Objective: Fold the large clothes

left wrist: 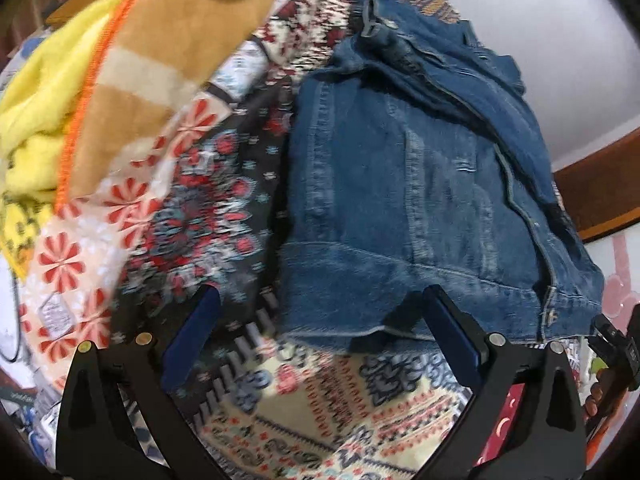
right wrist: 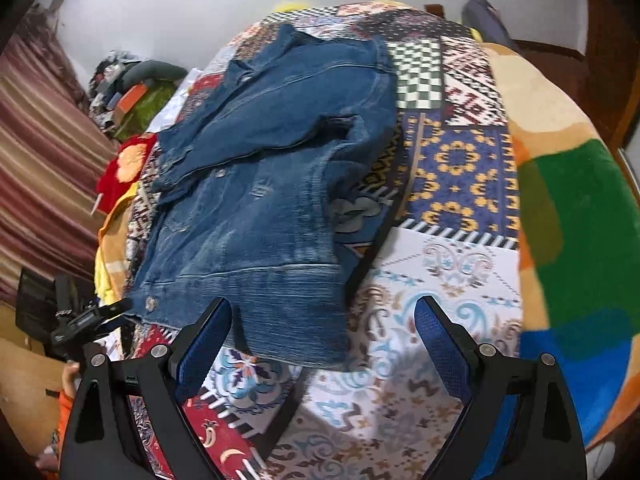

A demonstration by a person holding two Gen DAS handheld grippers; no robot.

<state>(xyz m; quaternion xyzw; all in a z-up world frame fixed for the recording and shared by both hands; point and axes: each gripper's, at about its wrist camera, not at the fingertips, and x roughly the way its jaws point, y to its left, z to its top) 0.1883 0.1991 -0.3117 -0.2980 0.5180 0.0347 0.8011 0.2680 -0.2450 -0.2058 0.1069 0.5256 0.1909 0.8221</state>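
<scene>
Left wrist view: left hand-held gripper (left wrist: 318, 320) released, jaws spread wide, nothing pressed between the blue pads. Denim jacket (left wrist: 400, 184) lying partly folded on a patchwork bedspread (left wrist: 320, 408); jacket hem just beyond the fingertips, right fingertip overlapping the hem edge in the picture, contact not determinable. Brown-and-cream striped blanket with orange edging (left wrist: 160, 60) to the left of the jacket, with a yellow towel (left wrist: 44, 92) further left. Part of the other gripper and some fingertips (left wrist: 592, 400) visible at the right edge, below the jacket's hem corner. Picture slightly blurred.

Right wrist view: right hand-held gripper (right wrist: 322, 316) released, jaws wide apart, pads clear of fabric grip. Denim jacket (right wrist: 260, 184) spread on the patchwork bedspread (right wrist: 452, 272), collar end far from the camera, hem band nearest; left fingertip overlapping the hem band, right fingertip over bare bedspread to the right of the jacket. Multicoloured fleece blanket (right wrist: 572, 200) right of the jacket, at the bed's edge. Left hand-held gripper (right wrist: 92, 320) at the jacket's lower left hem corner, near the button; state not determinable here.
</scene>
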